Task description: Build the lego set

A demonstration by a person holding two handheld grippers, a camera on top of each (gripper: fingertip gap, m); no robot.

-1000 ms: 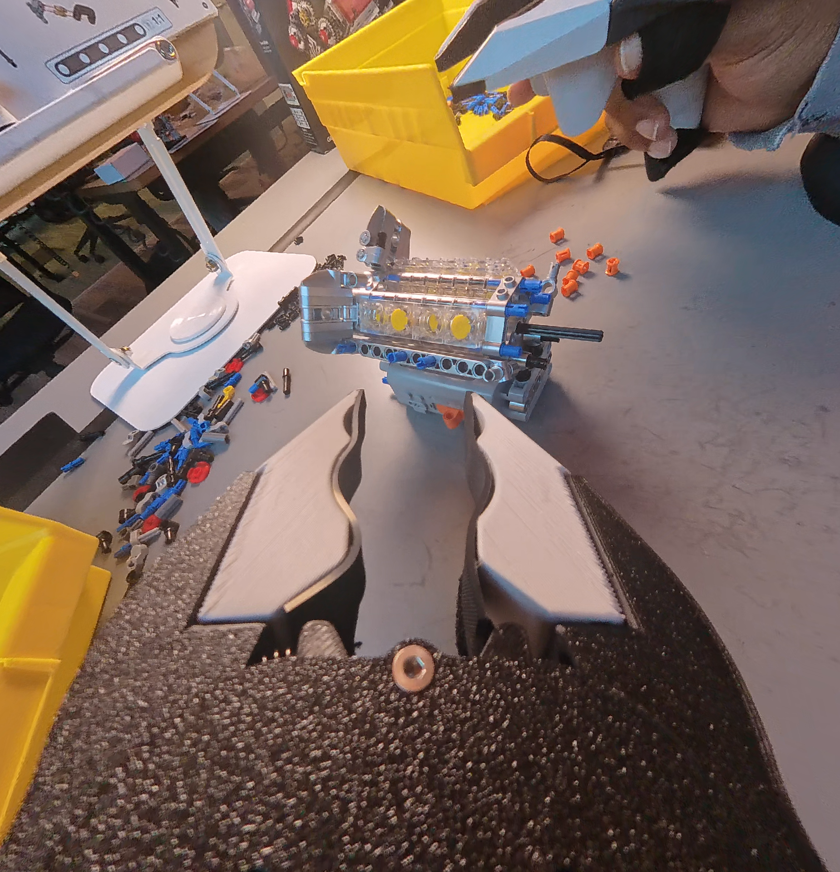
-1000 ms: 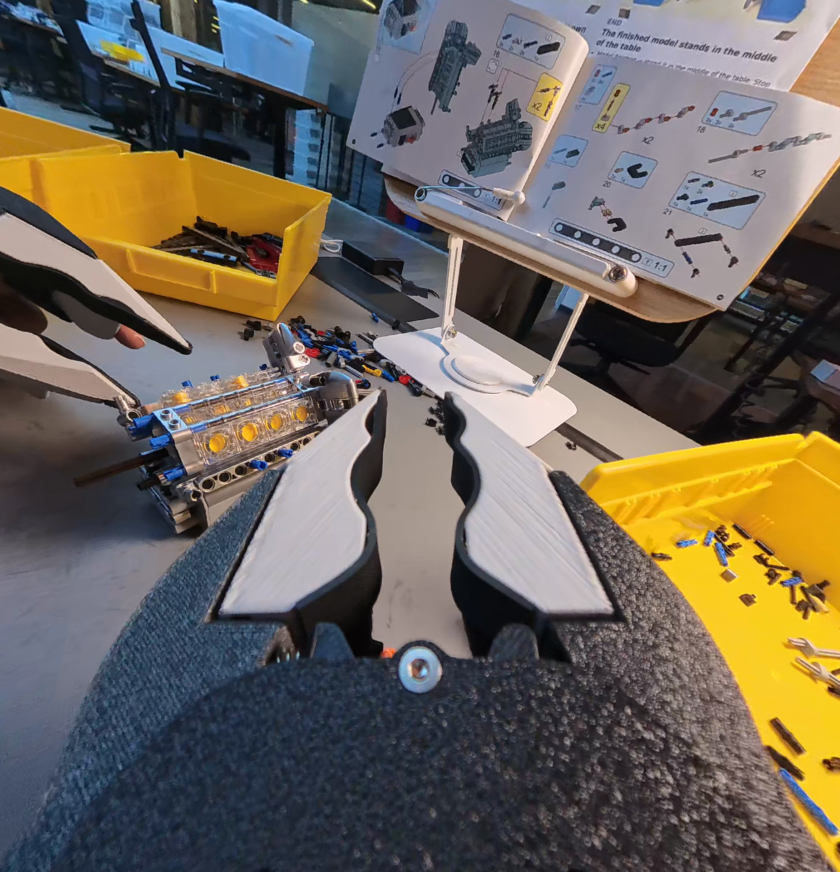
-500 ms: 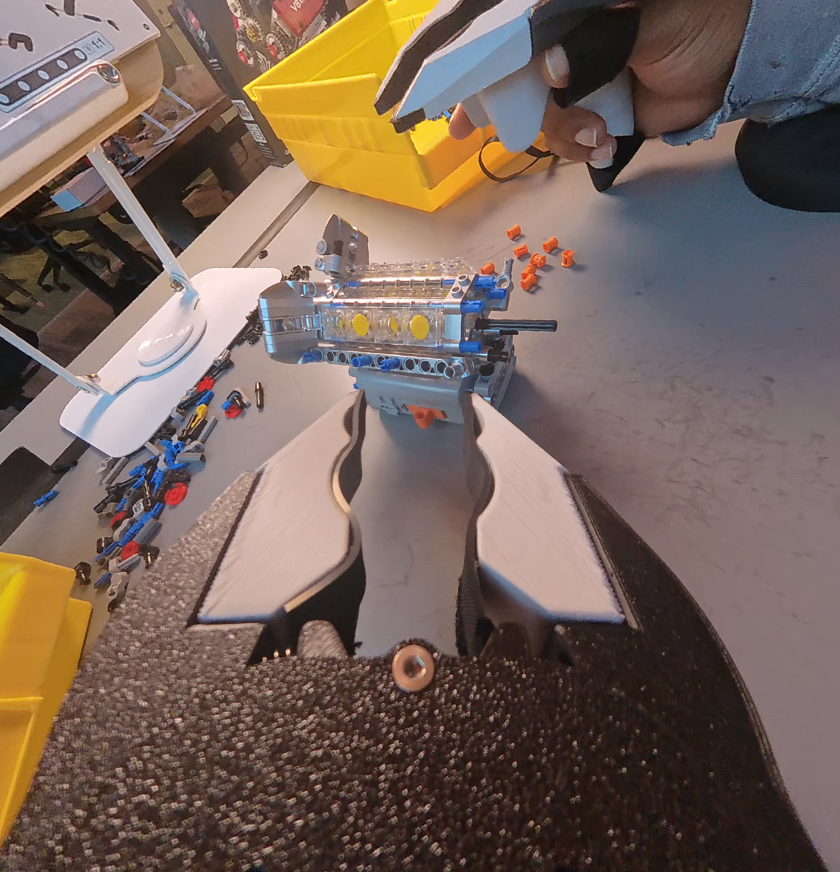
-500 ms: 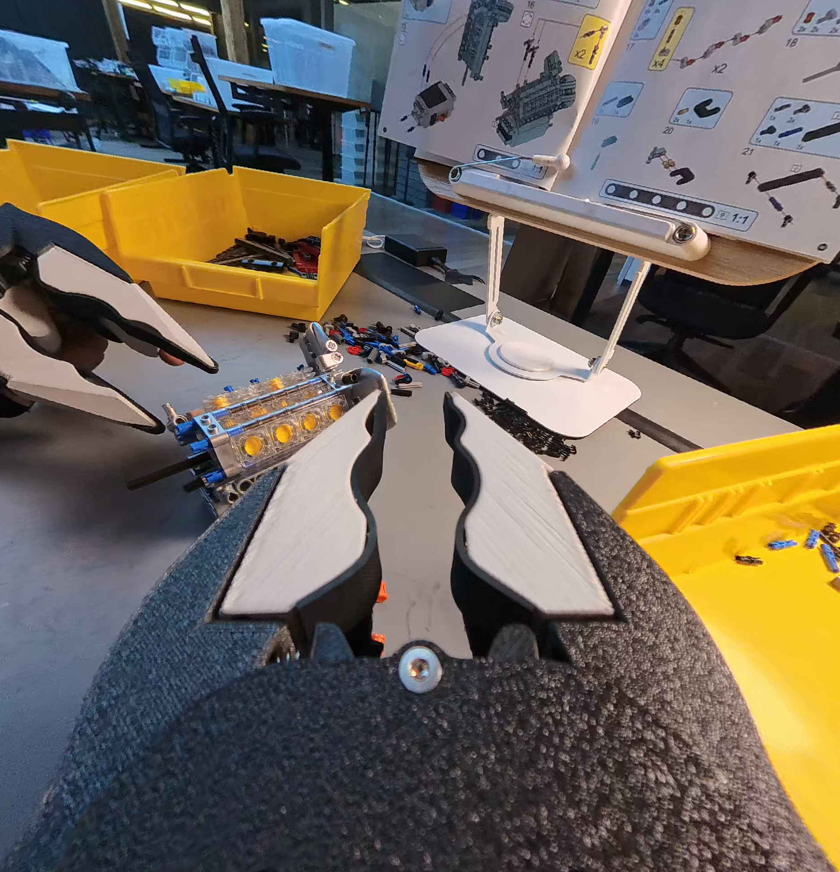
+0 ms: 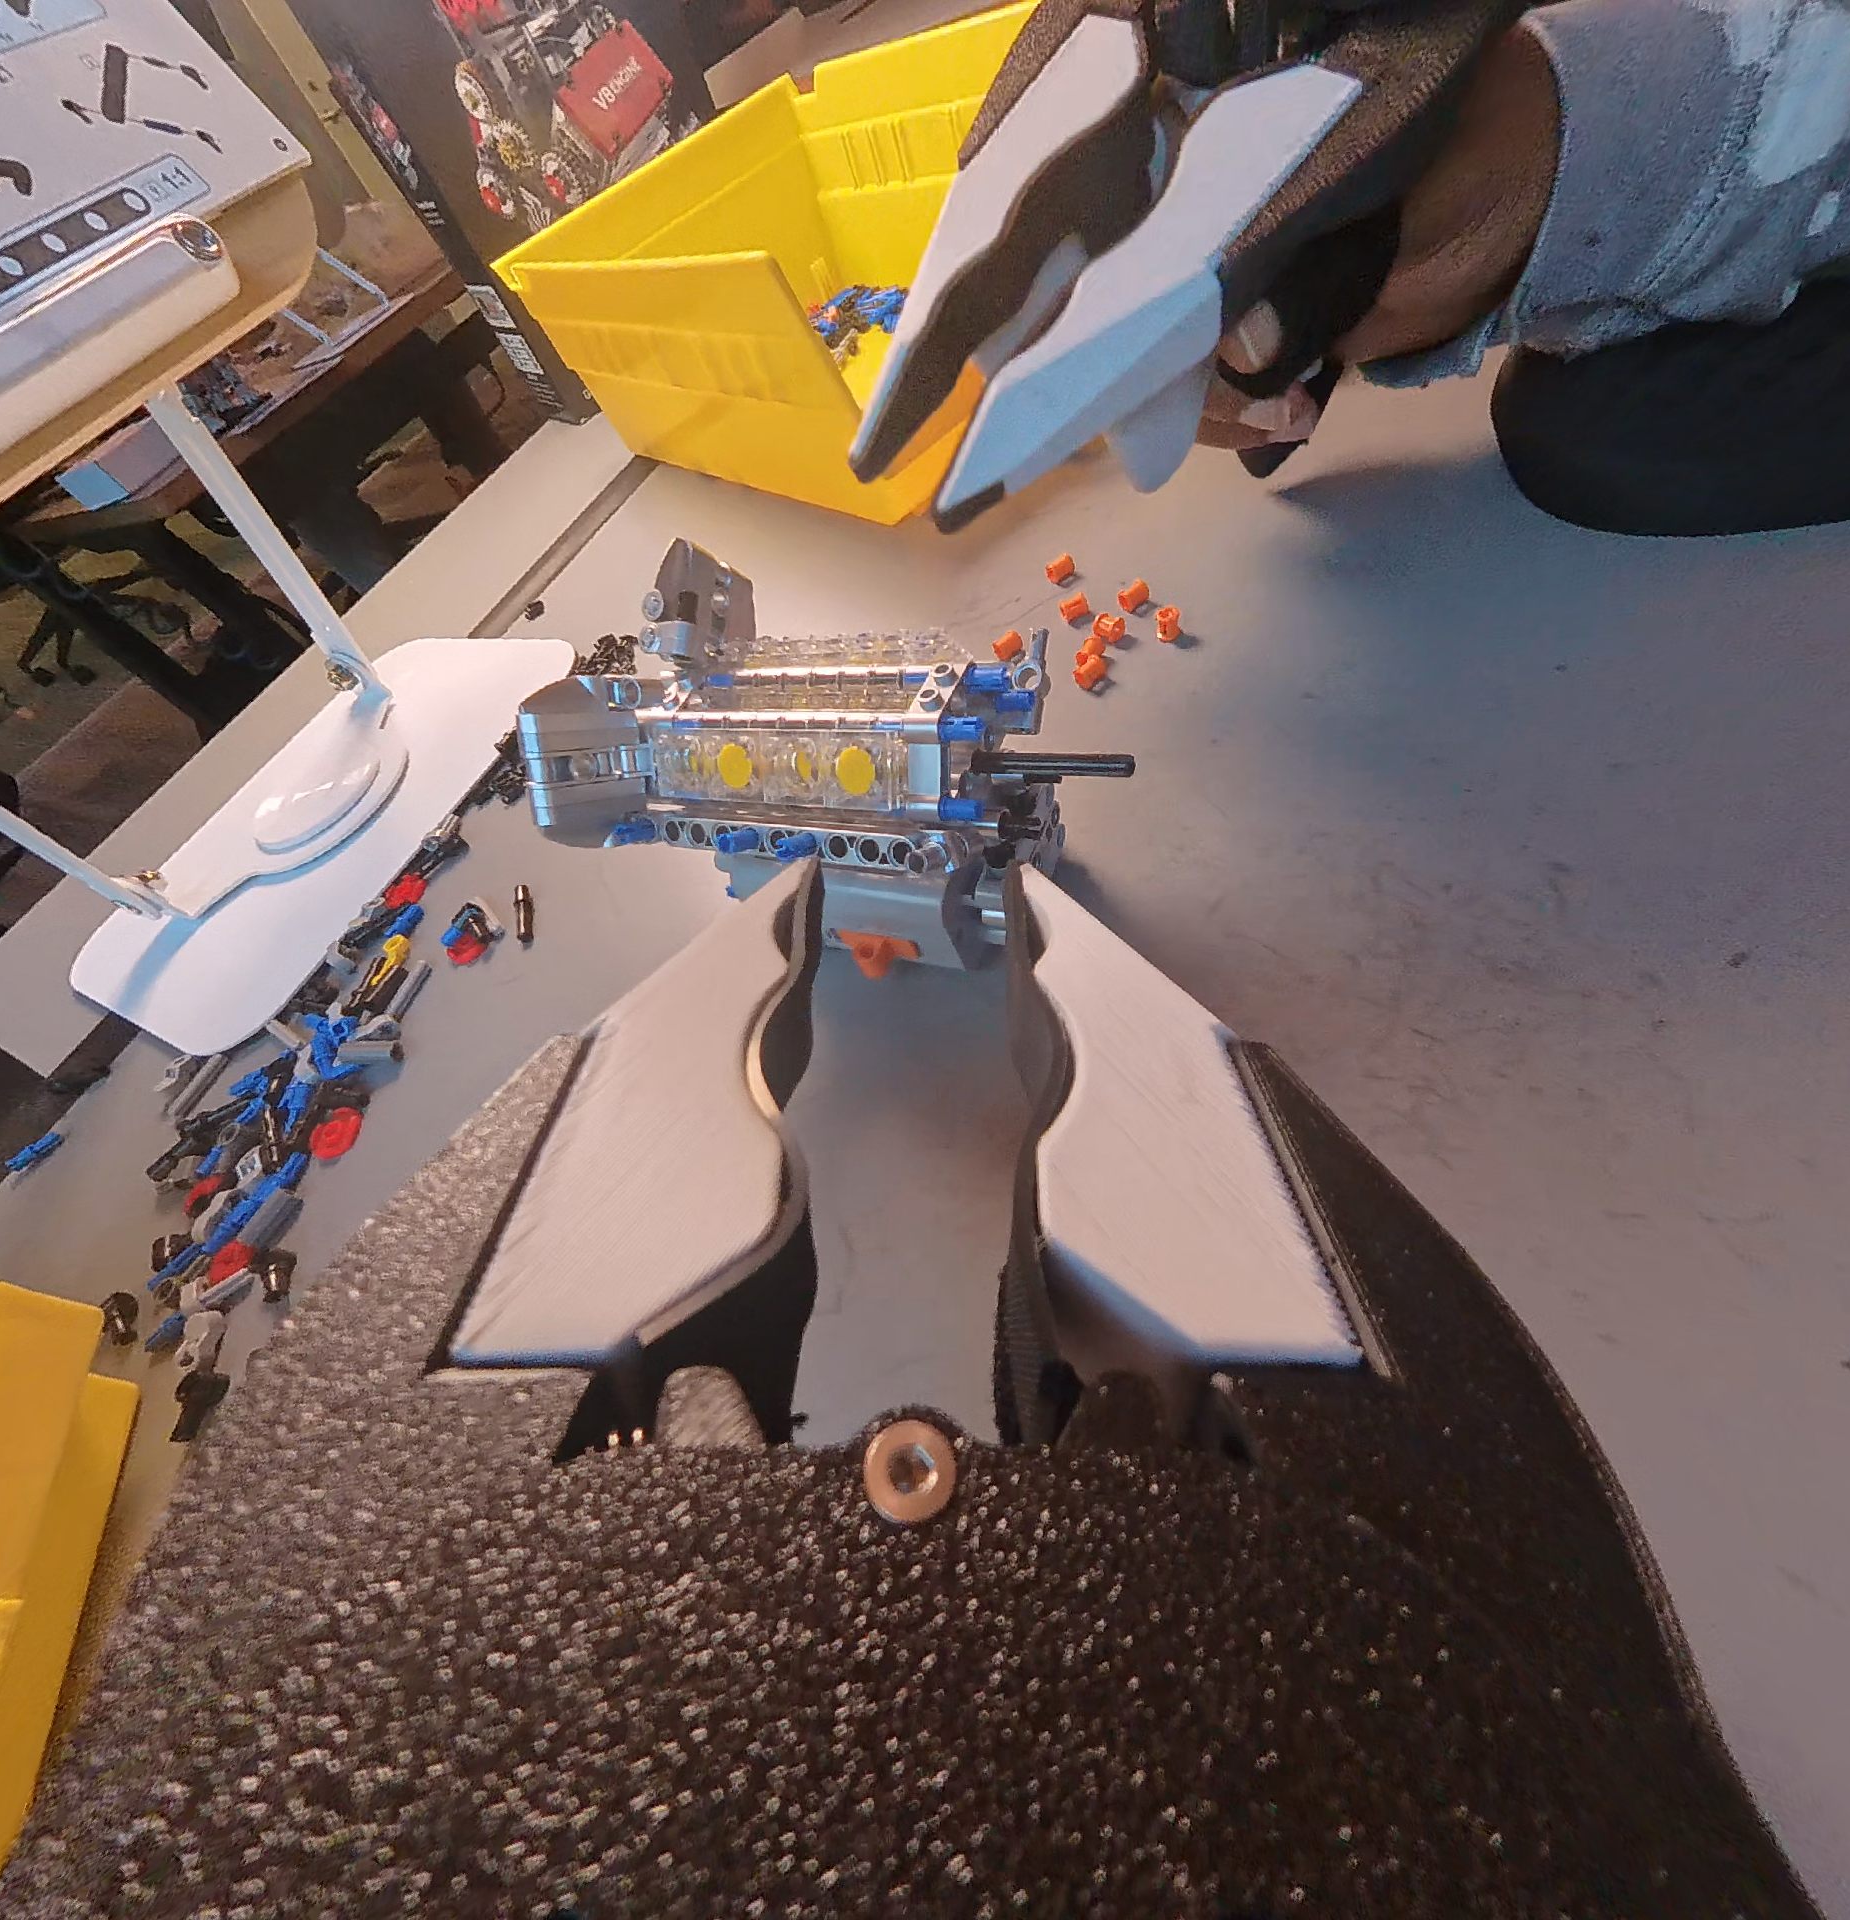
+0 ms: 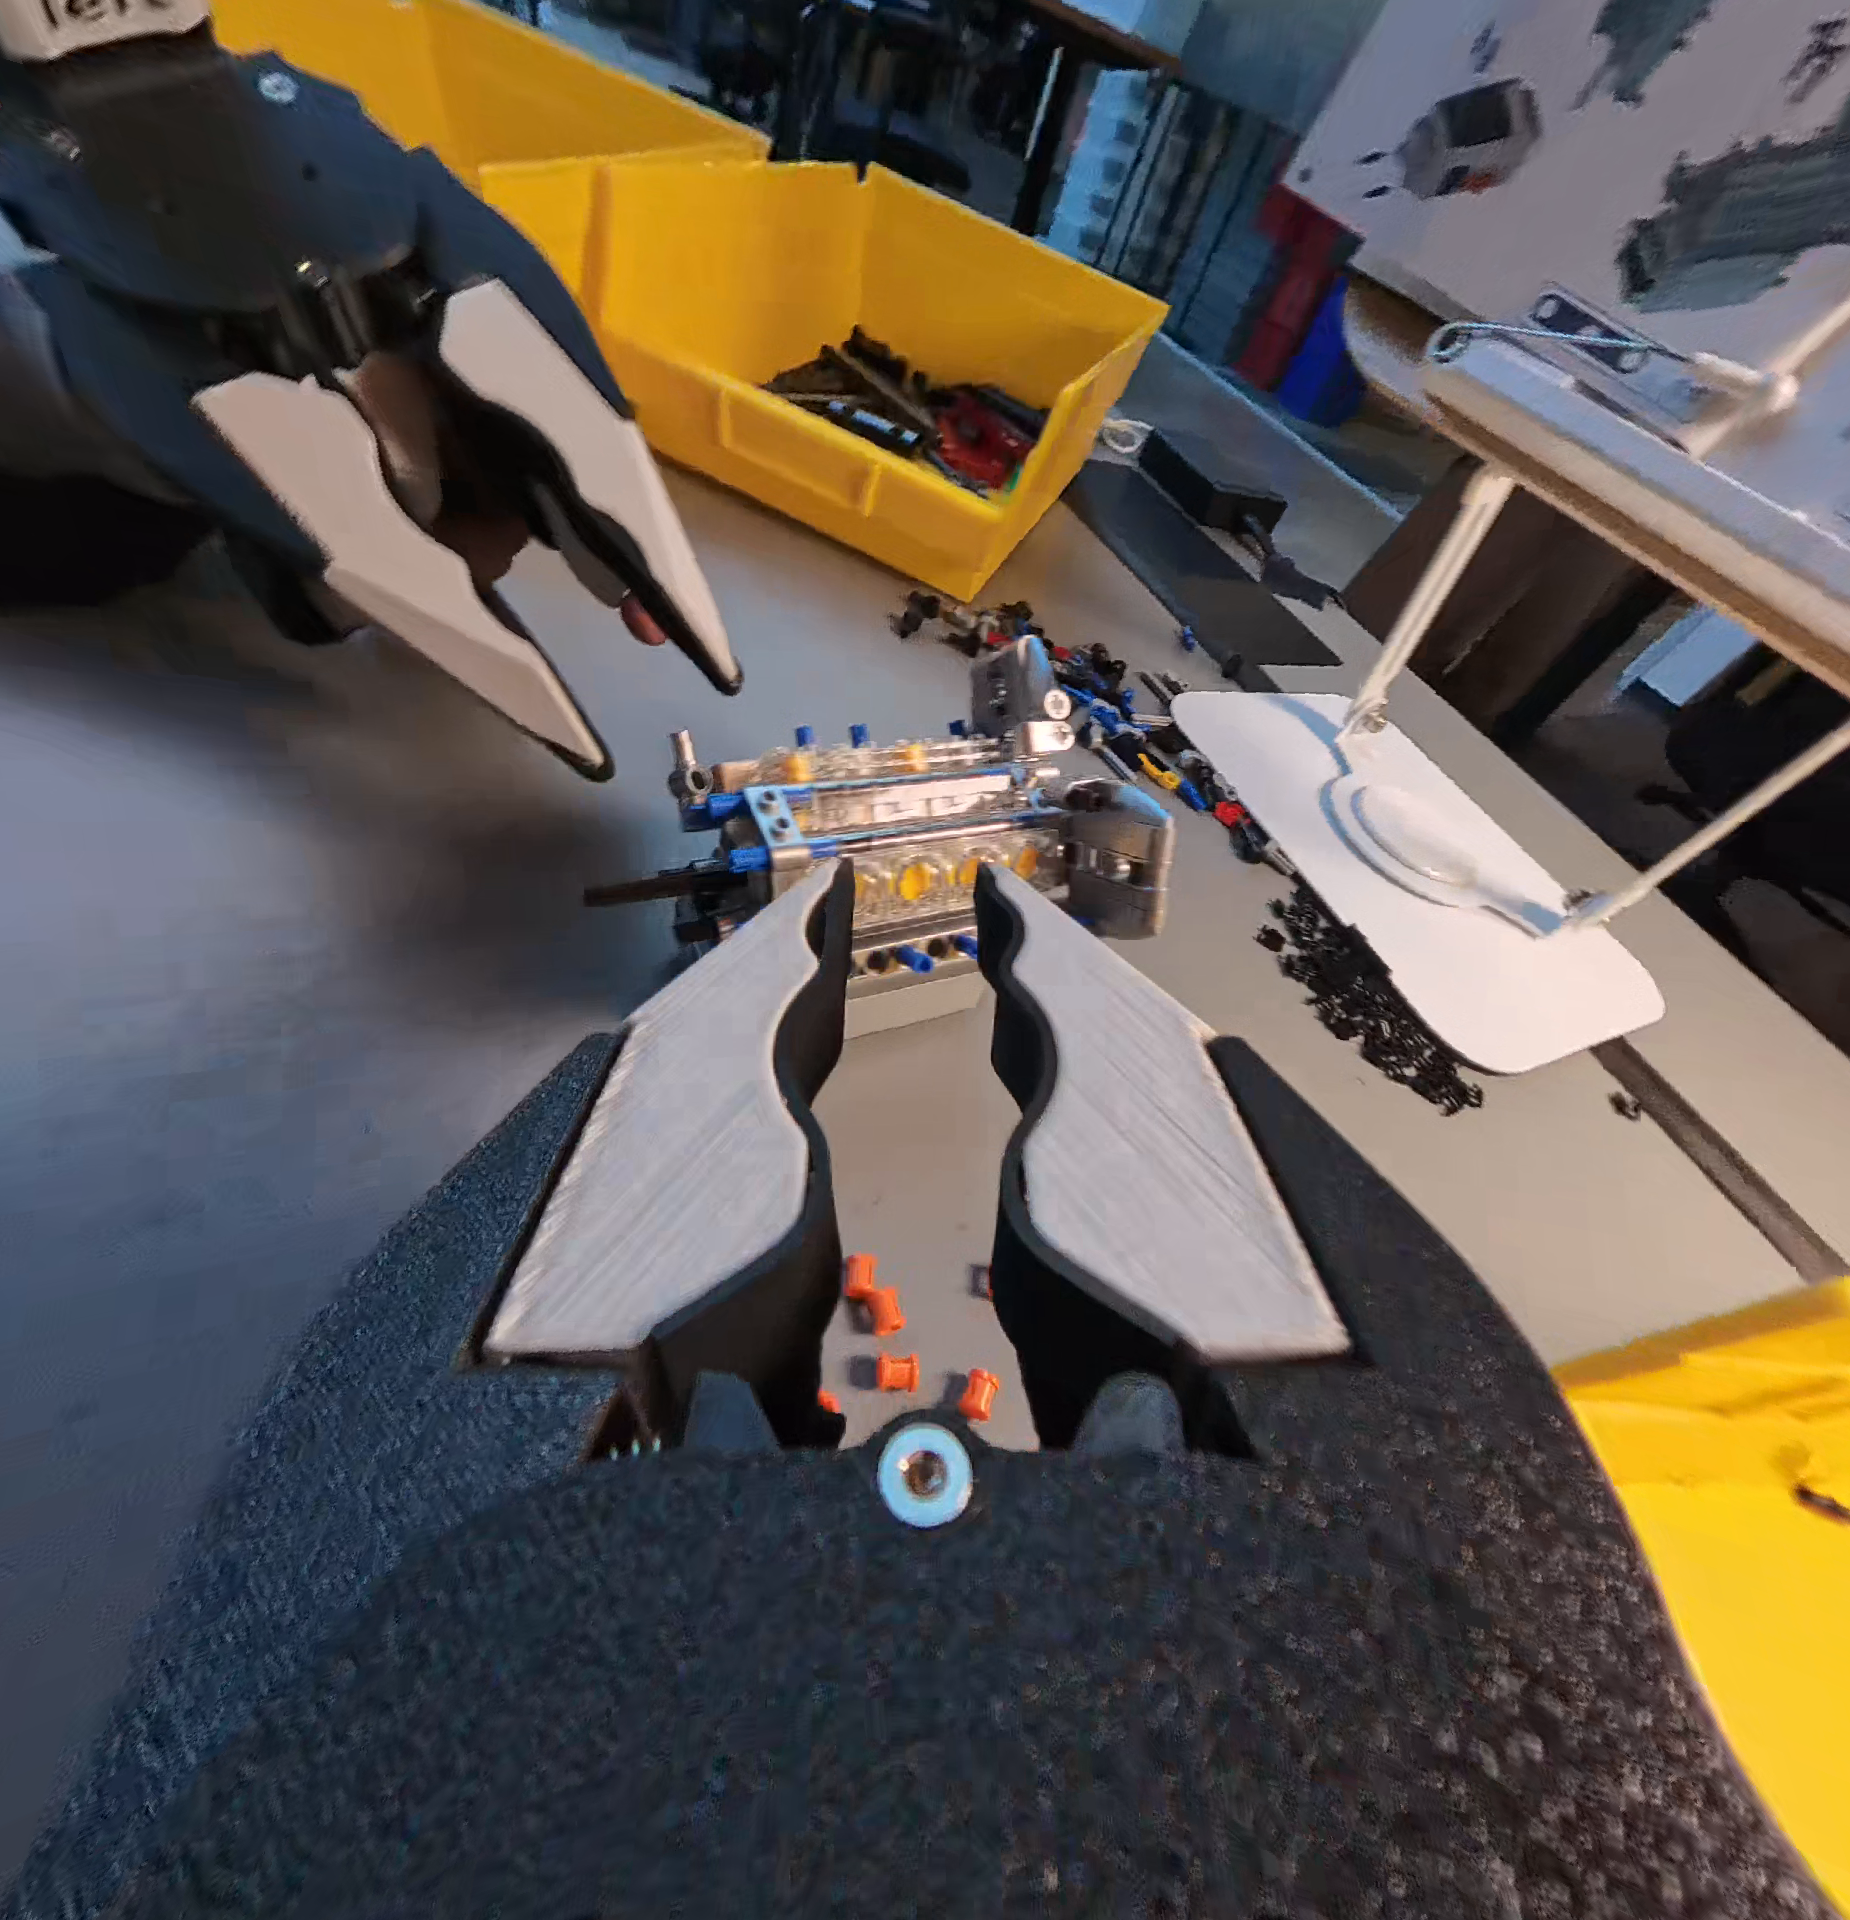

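Surface: a plain grey table (image 5: 1523, 935), scuffed in places, lit from above.
Room: a workshop with dark desks and chairs beyond the table edge; a printed box stands behind the far bin.
Model: a brick-built engine model (image 5: 796, 769) (image 6: 921, 831) stands upright mid-table, grey with clear blocks, yellow discs, blue pins and a black axle sticking out of 1 end.
My left gripper (image 5: 913, 883): empty, jaws parted wide, tips just beside the model's grey base, 1 on each side; I cannot tell if they touch it.
My right gripper (image 6: 913, 883): empty, jaws parted, raised above the table on the model's other side, tips in line with its yellow discs.
Orange bushes (image 5: 1103, 623): a small scatter on the table near the axle end, below my right gripper.
Loose parts (image 5: 266, 1122): blue, black and red pieces strewn beside the stand.
Stand: a white book stand (image 5: 277, 852) carries an open instruction sheet (image 5: 69, 177).
Bins: 1 yellow bin (image 5: 713, 343) at the far edge holds small pieces; another yellow bin (image 6: 859, 343) holds black and red parts.
In the way: the model sits between my 2 grippers.
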